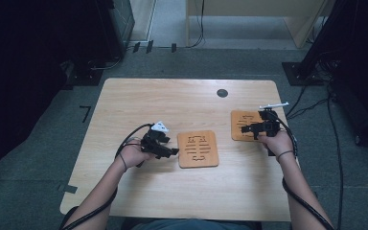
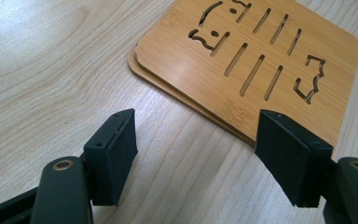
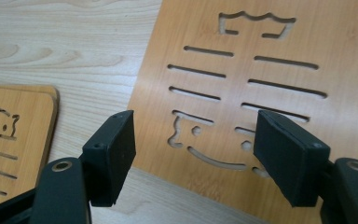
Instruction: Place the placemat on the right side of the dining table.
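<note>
Two slotted bamboo boards (image 1: 198,149) lie stacked at the middle of the wooden table (image 1: 172,100); the left gripper view shows the upper board (image 2: 261,60) slightly offset on the lower one. My left gripper (image 1: 172,152) points at the stack's left edge, open (image 2: 196,158), with nothing between its jaws. A third board (image 1: 242,125) lies flat at the right. My right gripper (image 1: 245,128) hovers over it, open (image 3: 193,158), and that board (image 3: 270,70) lies below the jaws. The stack (image 3: 9,135) lies to the left in the right gripper view.
A round black grommet (image 1: 222,93) sits in the tabletop near the far edge. Cables trail from both grippers past the forearms. Dark equipment stands (image 1: 311,62) and cords stand on the floor beyond the table's far corners.
</note>
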The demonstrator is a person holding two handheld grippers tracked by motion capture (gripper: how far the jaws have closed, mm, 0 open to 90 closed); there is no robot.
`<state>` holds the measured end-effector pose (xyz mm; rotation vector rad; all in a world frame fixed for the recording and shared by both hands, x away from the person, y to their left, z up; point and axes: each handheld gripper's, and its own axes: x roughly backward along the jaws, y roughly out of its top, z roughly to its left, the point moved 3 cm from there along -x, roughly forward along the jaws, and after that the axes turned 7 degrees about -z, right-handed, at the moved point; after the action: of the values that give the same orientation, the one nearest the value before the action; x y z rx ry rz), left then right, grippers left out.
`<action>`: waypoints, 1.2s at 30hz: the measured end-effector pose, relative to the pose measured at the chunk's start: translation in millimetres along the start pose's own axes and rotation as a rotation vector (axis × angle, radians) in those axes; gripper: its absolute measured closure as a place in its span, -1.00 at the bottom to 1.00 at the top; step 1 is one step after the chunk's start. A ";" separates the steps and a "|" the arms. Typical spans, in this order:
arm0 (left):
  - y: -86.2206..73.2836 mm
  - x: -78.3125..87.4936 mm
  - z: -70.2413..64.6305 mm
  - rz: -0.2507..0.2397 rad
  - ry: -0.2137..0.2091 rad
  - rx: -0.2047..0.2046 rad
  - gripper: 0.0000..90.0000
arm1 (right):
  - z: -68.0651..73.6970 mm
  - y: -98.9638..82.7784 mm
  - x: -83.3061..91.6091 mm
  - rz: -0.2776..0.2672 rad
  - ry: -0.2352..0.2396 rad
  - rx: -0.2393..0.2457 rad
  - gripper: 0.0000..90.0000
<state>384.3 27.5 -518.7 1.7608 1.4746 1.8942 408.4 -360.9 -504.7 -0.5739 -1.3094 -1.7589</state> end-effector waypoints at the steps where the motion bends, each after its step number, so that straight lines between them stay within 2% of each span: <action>1: -0.1 0.1 -0.1 -0.001 0.000 0.001 -0.37 | 1.1 -1.0 -0.4 -0.003 0.004 0.009 -0.34; 10: -0.3 0.9 0.3 -0.001 0.003 0.001 -0.37 | 14.4 -9.9 0.7 -0.002 0.019 0.036 -0.40; 26: -2.4 0.8 3.5 0.009 0.018 -0.005 -0.37 | 38.1 -24.8 -2.3 0.004 0.041 0.129 -0.43; 36: -4.1 1.4 5.8 0.014 0.021 0.000 -0.38 | 57.1 -32.2 -7.2 0.017 0.066 0.170 -0.45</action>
<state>386.8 33.6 -521.8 1.7608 1.4728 1.9254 378.5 -302.2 -507.8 -0.4270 -1.3876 -1.6201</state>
